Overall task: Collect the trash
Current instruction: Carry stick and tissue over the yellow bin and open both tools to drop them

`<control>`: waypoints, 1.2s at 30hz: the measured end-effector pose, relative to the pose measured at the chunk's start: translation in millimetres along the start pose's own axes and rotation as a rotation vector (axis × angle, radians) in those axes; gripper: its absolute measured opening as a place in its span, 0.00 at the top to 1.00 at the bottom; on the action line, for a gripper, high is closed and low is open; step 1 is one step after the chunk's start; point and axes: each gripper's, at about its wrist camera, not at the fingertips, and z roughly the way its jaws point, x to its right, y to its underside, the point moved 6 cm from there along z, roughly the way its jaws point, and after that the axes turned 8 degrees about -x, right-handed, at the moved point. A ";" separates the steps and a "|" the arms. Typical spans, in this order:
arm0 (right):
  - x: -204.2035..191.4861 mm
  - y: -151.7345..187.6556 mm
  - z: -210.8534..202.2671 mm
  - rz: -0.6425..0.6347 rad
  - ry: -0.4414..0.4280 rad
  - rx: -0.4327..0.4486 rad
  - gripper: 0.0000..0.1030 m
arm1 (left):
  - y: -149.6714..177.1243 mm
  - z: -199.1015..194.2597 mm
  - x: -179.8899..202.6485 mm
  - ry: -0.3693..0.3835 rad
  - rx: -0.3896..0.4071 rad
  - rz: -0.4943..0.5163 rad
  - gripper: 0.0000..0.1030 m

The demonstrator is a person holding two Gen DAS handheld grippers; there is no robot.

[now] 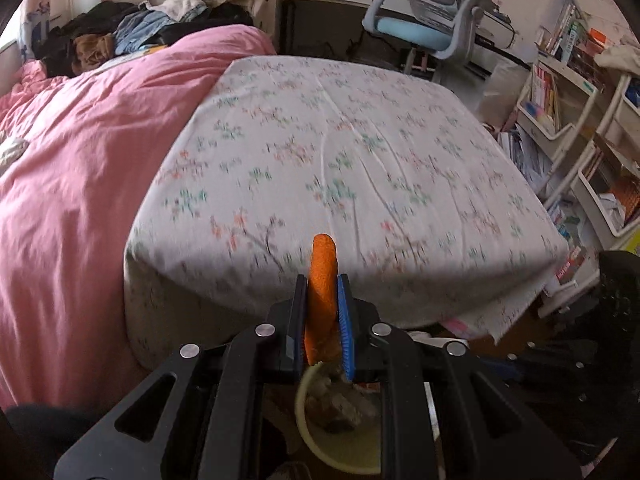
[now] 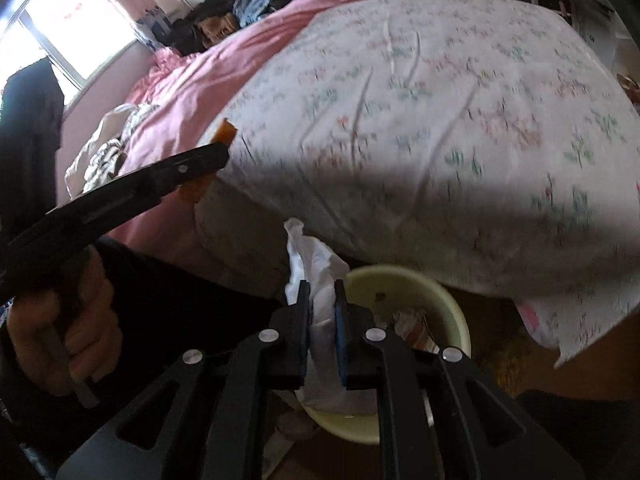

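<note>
My left gripper (image 1: 323,280) is shut on an orange peel (image 1: 323,268) and holds it upright above a pale yellow bin (image 1: 316,436) on the floor at the bed's corner. The bin holds crumpled trash. My right gripper (image 2: 321,284) is shut on a white crumpled tissue (image 2: 316,264) and holds it just over the near rim of the same bin (image 2: 452,312). In the right wrist view the left gripper (image 2: 216,158) shows at the left with the orange peel (image 2: 225,134) in it, held by a hand.
A bed with a floral sheet (image 1: 340,152) and a pink duvet (image 1: 80,160) fills the view beyond the bin. Clothes (image 1: 120,36) lie at its head. A blue desk chair (image 1: 424,24) and white shelves (image 1: 568,112) with books stand at the right.
</note>
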 end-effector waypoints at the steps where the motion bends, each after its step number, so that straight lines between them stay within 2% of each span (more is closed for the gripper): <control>1: 1.0 3.3 0.2 0.003 0.005 -0.004 0.85 | 4.4 0.1 1.0 0.003 -0.007 0.000 0.86; 3: 3.7 7.5 2.0 0.013 0.015 -0.015 0.79 | 14.6 -0.2 3.6 0.004 -0.020 0.006 0.86; 5: 4.2 10.9 1.2 0.019 0.028 -0.011 0.66 | 21.7 -0.7 6.9 0.004 -0.027 0.014 0.86; 11: 17.1 24.8 -6.7 0.078 0.049 0.040 0.46 | 36.5 -1.1 17.4 0.005 -0.049 0.049 0.86; 18: 28.1 27.4 -24.1 0.147 0.091 0.138 0.36 | 51.6 3.7 31.2 0.008 -0.094 0.111 0.85; 21: 34.3 25.7 -35.8 0.170 0.118 0.203 0.33 | 52.9 3.7 32.6 -0.004 -0.090 0.123 0.73; 23: 36.8 24.2 -42.5 0.176 0.136 0.241 0.29 | 51.6 1.3 31.9 -0.017 -0.073 0.118 0.54; 25: 37.5 21.4 -48.1 0.178 0.154 0.275 0.28 | 48.7 -2.9 29.7 -0.029 -0.045 0.107 0.44; 29: 36.4 17.2 -62.9 0.172 0.218 0.359 0.22 | 38.4 -20.1 20.8 -0.098 0.064 0.071 0.18; 32: 31.6 14.8 -73.1 0.145 0.294 0.424 0.15 | 30.8 -33.6 12.2 -0.149 0.143 0.039 0.10; 36: 23.9 11.7 -84.1 0.100 0.399 0.511 0.08 | 20.7 -53.1 1.4 -0.201 0.241 0.008 0.07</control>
